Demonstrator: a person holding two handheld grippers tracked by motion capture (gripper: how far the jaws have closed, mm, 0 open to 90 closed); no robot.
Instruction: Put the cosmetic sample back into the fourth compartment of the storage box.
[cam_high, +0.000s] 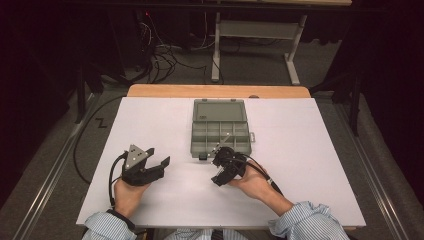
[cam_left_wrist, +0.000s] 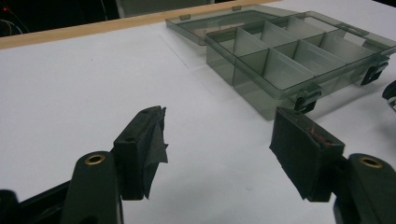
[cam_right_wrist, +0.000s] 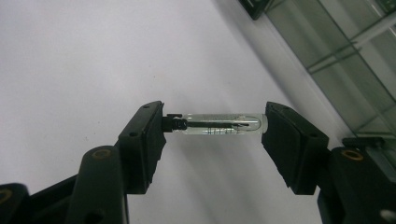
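A small clear glass tube (cam_right_wrist: 219, 125) with a black cap at one end is held end to end between the jaws of my right gripper (cam_right_wrist: 215, 123), just above the white table. In the high view the right gripper (cam_high: 222, 148) is at the front edge of an open smoke-grey compartment box (cam_high: 194, 135), and the tube (cam_high: 225, 140) shows as a thin pale line over the front compartments. My left gripper (cam_high: 159, 156) rests at the table's left, open with nothing between its jaws (cam_left_wrist: 217, 135). The box (cam_left_wrist: 261, 93) lies ahead of it to the right, its compartments looking empty.
The box's lid (cam_high: 220, 110) lies flat open toward the far side. The white table (cam_high: 310, 165) has a wooden strip (cam_high: 215, 91) along its far edge. Cables trail from both grippers toward the person. Desk legs and cables stand on the floor beyond.
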